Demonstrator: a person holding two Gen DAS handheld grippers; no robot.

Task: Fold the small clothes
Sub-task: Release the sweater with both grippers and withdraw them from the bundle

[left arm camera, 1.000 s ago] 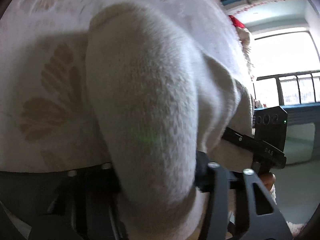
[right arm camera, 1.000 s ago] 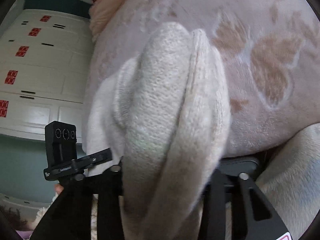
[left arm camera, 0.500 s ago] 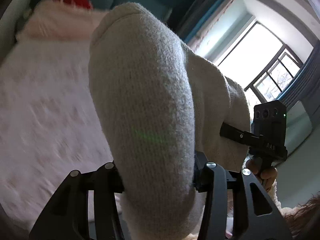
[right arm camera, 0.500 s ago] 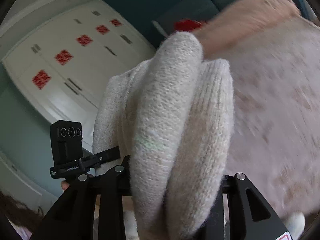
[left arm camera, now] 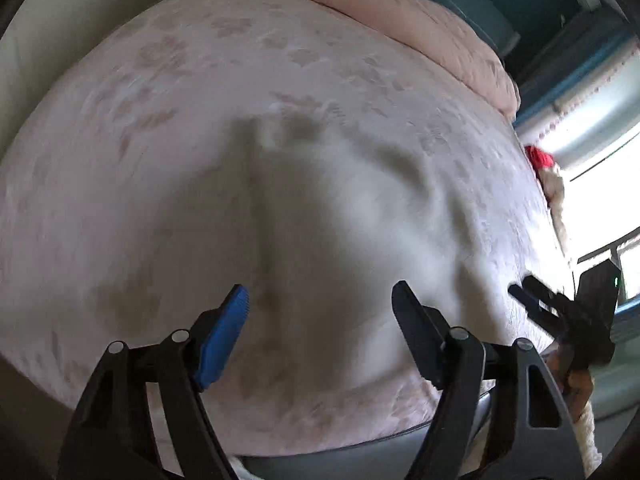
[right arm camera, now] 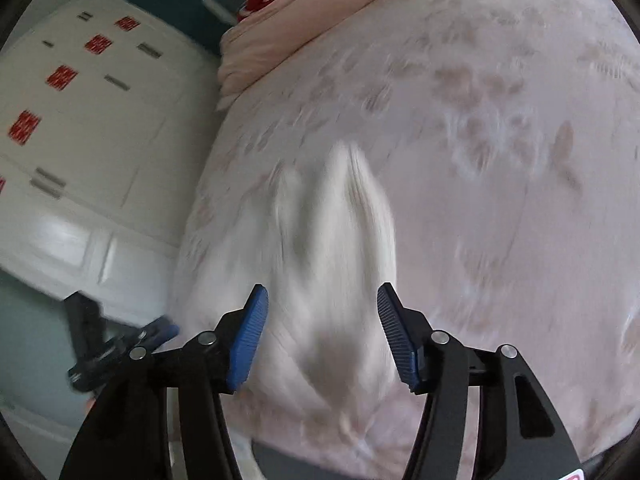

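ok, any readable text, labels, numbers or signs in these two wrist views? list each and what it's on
No legible text in either view.
Red square decals on the white wardrobe: pattern blurred, unreadable.
Red-edged sticker at the bottom edge of the right wrist view: cut off, unreadable.
Green light on the other gripper's camera: a light, not text.
Bedspread: floral print only.
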